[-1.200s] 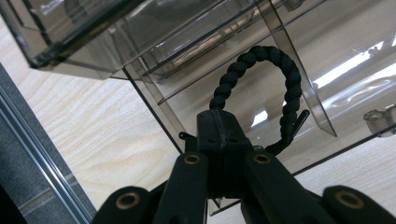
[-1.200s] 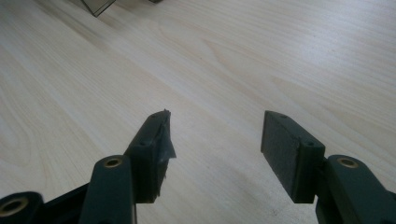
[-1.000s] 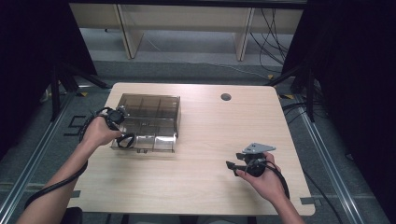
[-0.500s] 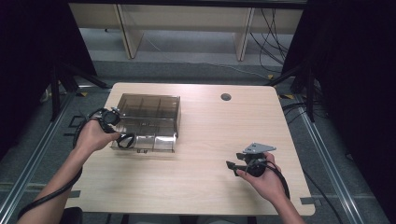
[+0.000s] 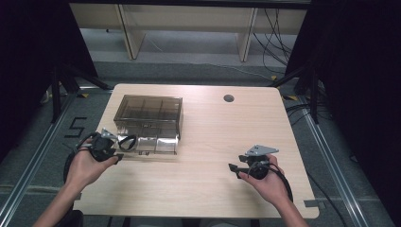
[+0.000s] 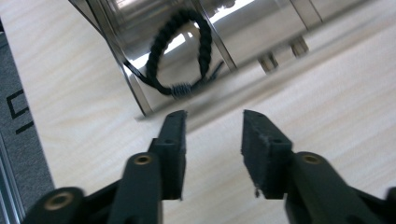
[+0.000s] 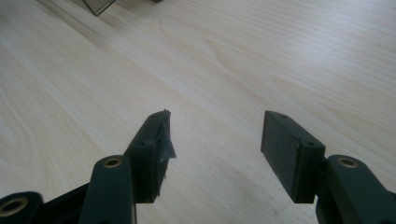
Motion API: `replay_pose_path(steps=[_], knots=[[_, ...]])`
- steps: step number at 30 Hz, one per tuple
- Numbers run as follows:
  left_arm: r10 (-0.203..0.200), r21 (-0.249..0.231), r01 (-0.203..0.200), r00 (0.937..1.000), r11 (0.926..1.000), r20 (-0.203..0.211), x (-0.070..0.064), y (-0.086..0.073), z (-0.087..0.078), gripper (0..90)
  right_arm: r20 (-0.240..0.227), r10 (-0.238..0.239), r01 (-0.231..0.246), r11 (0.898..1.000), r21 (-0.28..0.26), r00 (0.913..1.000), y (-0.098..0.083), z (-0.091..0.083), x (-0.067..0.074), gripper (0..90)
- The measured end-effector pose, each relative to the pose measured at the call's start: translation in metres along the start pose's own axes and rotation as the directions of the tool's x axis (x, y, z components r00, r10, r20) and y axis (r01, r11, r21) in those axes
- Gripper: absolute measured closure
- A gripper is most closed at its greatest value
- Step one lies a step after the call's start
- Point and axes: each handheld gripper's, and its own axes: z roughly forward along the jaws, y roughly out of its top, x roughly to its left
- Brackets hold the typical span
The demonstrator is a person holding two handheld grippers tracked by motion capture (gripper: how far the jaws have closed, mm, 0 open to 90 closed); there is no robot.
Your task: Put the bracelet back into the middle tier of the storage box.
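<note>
Counter: pale wood, rounded corners, round cable hole near far edge, right of centre. Grey floor w/ metal rails either side; shelving frame + loose cables beyond the far edge.

Smoky see-through plastic box sits on left half of counter, divided into compartments inside. Clear lid is folded down flat on the near side, resting on the wood.

Black braided cord loop lies on that lid at its left end, just beside the left hand-held gripper. In left gripper view the loop shows as a ring w/ a wrapped knot at its near side & a thin tail running off; it sits just past the jaw tips, not touching them.

Left hand holds the left hand-held gripper at the near-left corner of the lid, pointed toward the box. Left gripper view: jaws partly apart, moderate gap, nothing between them, bare wood under.

Right hand holds the right hand-held gripper over the near-right part of the counter, well apart from the box, grey three-cornered plate on top, jaws pointing left. Right gripper view: jaws wide apart, empty, only wood grain between; a box corner peeks at the top edge.
</note>
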Motion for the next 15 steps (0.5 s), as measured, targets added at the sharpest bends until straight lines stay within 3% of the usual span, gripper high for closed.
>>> replay_pose_path(steps=[3,4,7,8,12,15], knots=[[-0.040,-0.053,0.041,0.9990,0.9978,0.022,-0.007,-0.016,0.008,54.8,-0.001,-0.002,0.002,1.000,0.000,1.0000,0.000,0.000,0.000,43.4],[-0.019,-0.038,0.021,0.9991,0.9991,0.039,-0.006,-0.020,0.009,54.6,-0.001,-0.002,0.002,1.000,-0.002,1.0000,0.000,0.000,0.000,43.4],[-0.051,-0.065,0.054,0.9974,0.9964,0.050,-0.009,-0.030,0.017,53.1,-0.001,-0.002,0.002,1.000,0.001,1.0000,0.000,0.000,0.000,43.4],[-0.039,-0.033,0.042,0.9966,0.9986,0.072,-0.007,-0.031,0.017,53.2,-0.003,-0.001,0.001,1.000,-0.001,1.0000,0.000,0.000,0.000,43.4],[-0.055,-0.027,0.057,0.9952,0.9980,0.080,-0.002,-0.031,0.024,51.8,-0.005,-0.002,0.002,1.000,0.003,1.0000,0.000,0.000,-0.001,43.4],[-0.078,-0.054,0.082,0.9937,0.9951,0.081,-0.002,-0.031,0.025,50.6,-0.008,0.004,-0.004,1.000,0.002,1.0000,0.000,0.001,-0.001,43.4]])
